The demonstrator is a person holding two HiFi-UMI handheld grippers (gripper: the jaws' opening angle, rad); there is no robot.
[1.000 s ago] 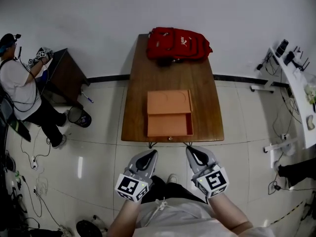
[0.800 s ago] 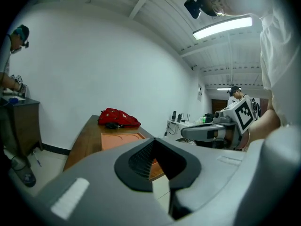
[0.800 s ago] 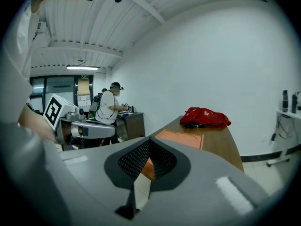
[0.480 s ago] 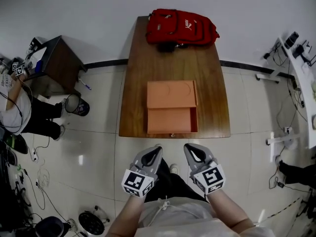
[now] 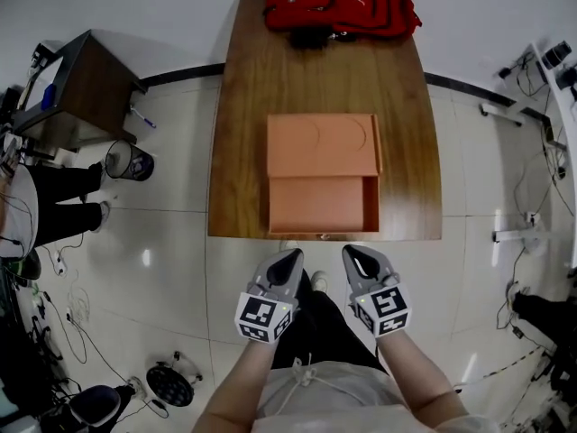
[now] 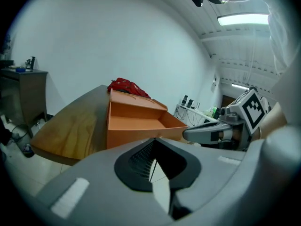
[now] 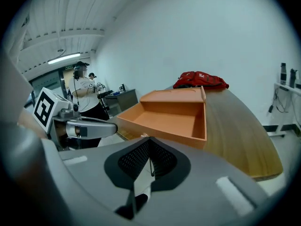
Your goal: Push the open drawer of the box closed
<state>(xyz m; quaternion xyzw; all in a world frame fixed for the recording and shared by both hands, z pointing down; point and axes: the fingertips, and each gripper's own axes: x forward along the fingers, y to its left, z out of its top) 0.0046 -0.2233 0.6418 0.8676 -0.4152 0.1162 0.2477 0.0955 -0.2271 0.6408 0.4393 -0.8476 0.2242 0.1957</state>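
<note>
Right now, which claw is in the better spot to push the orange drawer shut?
Probably right, though barely. The left claw and right claw both sit shut, facing the drawer front without touching it; the right claw's own view has that front straight ahead.

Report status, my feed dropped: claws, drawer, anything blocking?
Left claw shut, empty, short of the table. Right claw same. Drawer open, untouched. Nothing between claws and drawer front.
</note>
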